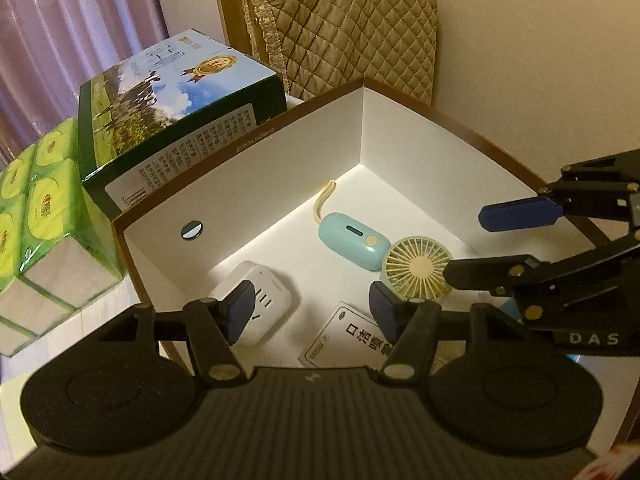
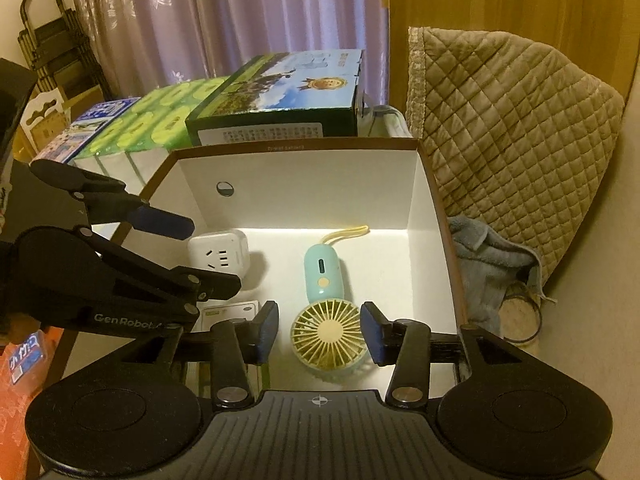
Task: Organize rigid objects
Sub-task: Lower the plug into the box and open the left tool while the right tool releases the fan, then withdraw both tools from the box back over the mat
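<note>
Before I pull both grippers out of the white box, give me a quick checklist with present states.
1. Right gripper released: ok, jaws apart either side of the mint handheld fan, pads not pressing.
2. Left gripper empty: ok, open.
3. Fan inside the white brown-rimmed cardboard box: ok.
4. White cube socket adapter in box: ok.
5. White printed card in box: ok.
6. Fan's yellow strap clear of fingers: ok.

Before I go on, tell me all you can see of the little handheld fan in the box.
The handheld fan lies flat on the white floor of the open box, looking like smooth plastic. Its round cream grille faces up, with a cream hub; the mint handle carries a dark slot, a cream button and a yellow wrist loop. The right hand-held gripper straddles the head, jaws open, pads apparently clear. Nothing else touches it.
</note>
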A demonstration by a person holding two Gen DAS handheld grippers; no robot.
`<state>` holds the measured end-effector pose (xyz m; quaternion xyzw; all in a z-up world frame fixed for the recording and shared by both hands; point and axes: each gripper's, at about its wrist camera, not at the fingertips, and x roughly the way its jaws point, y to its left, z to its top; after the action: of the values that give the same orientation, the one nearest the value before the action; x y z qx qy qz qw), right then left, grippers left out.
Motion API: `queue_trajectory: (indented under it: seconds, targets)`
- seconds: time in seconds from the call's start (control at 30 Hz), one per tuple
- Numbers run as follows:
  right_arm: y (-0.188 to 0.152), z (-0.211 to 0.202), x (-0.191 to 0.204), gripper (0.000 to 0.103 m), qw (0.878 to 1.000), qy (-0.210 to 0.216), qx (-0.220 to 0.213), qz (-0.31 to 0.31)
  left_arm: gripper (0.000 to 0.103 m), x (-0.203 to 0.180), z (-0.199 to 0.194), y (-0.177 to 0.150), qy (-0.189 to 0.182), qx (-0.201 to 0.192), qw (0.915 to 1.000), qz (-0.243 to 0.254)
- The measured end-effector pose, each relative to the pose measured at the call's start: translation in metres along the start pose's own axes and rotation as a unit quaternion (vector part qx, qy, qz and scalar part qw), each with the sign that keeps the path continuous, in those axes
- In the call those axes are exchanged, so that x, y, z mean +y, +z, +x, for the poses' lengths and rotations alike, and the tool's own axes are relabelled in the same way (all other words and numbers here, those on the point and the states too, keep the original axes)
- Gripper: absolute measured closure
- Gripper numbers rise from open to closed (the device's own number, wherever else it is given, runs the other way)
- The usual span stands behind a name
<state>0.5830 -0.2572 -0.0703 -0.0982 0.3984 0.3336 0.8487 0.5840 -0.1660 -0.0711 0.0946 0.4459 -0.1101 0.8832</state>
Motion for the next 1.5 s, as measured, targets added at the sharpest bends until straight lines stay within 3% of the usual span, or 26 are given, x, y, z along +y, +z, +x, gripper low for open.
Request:
queue_trajectory:
  seconds: [0.33,0.6,1.1,1.5]
  targets:
    - [-0.009,-0.029,0.009,0.053,1.000,-0.003,-0.015,0.026,0.043,-0.004,-0.030,-0.009,-0.014,-0.015,0.9997,-0.014]
    - [-0.021,-0.064,0.021,0.038,0.998,-0.023,-0.035,0.057,0.036,-0.006,-0.070,-0.024,-0.024,-0.045,0.9983,-0.026]
    - [-0.053,-0.123,0.075,0.036,0.993,-0.037,-0.064,0.088,0.032,0.007,-0.154,-0.089,-0.019,-0.080,0.9944,-0.065]
    - [-0.067,-0.142,0.135,0.035,0.993,0.004,-0.069,0.095,0.033,0.034,-0.208,-0.148,0.002,-0.084,0.9911,-0.103]
